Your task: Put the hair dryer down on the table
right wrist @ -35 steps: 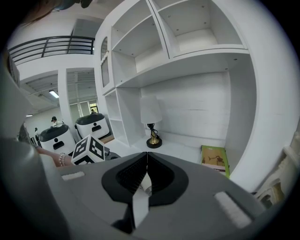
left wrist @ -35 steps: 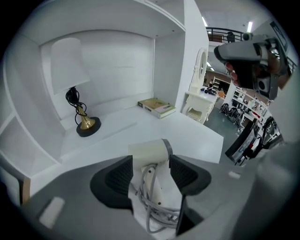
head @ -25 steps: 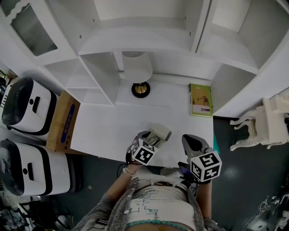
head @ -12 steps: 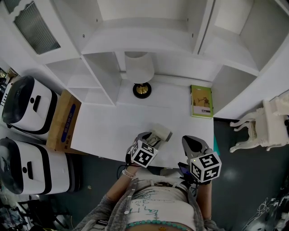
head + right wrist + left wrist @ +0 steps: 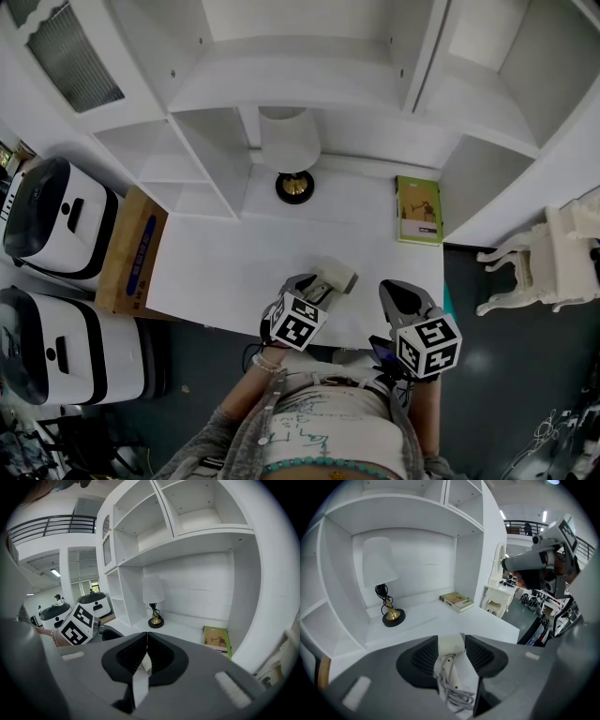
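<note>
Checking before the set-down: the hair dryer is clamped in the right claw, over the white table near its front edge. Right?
Not quite. The hair dryer is clamped in the left claw, not the right claw, whose jaws are closed together. The left gripper view shows this. The rest holds: it is over the white table near its front edge.

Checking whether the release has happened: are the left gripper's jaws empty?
No, the left gripper is clamped on the white hair dryer, whose bundled cord shows between its jaws.
</note>
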Available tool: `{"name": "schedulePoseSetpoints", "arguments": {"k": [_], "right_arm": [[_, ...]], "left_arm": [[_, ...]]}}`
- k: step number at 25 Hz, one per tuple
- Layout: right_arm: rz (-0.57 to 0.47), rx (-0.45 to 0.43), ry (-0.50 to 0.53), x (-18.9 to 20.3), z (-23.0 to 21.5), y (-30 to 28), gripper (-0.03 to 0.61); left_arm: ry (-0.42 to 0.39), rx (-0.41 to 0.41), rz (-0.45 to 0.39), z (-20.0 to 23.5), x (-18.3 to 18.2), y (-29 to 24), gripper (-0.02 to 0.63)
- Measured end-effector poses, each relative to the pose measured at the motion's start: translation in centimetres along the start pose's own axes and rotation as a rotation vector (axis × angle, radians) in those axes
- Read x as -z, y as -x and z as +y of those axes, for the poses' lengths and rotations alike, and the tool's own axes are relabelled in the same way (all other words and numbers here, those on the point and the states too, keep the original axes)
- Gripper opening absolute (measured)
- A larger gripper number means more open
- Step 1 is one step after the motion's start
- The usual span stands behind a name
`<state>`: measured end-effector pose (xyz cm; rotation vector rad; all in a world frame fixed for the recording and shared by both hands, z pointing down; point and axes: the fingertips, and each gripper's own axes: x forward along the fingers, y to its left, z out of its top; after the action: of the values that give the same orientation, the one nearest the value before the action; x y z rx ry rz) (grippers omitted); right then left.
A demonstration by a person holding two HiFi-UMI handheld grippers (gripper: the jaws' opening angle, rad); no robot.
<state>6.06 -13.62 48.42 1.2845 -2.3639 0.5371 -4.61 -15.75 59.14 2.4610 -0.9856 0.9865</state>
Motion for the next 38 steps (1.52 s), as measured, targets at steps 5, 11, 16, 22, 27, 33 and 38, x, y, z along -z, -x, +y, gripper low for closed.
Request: {"name": "schedulePoseSetpoints", "arguments": {"k": [5,11,16,22,27,33,38], "right_arm": [[-0.005,0.009,-0.01,-0.1,-0.2,-0.1,0.029],[-0.006,0.009,-0.014,-0.3,-0.3,-0.3,0.029],[-0.013,0.004,-0.024,-0.6,-0.2,-0.5,0.029],[-0.024,-0.009,-0.036,-0.9,0.0,-0.8,0.029],[-0.028,-0.025,-0.036,-1.0,0.5,-1.1,0.029],[-0.031,-0.044,-0.032,-1.2,0.9,-1.4,0.029],[-0.028,-0.06,-0.022,-1.3,1.3,-1.5,0.029]], "left_arm": [[-0.015,-0.014,-0.048,0.0,-1.2,0.6,0.147],[-0.011,-0.019,-0.077,-0.1,-2.0,1.1,0.112],[-0.001,-0.02,-0.108,-0.1,-2.6,1.6,0.069],[0.012,-0.027,-0.141,0.2,-3.1,2.3,0.025],[0.022,-0.022,-0.157,0.2,-3.4,2.7,0.006],[0.034,-0.015,-0.186,0.3,-4.1,3.3,0.002],[0.048,-0.01,-0.213,0.0,-4.9,4.1,0.001]]}}
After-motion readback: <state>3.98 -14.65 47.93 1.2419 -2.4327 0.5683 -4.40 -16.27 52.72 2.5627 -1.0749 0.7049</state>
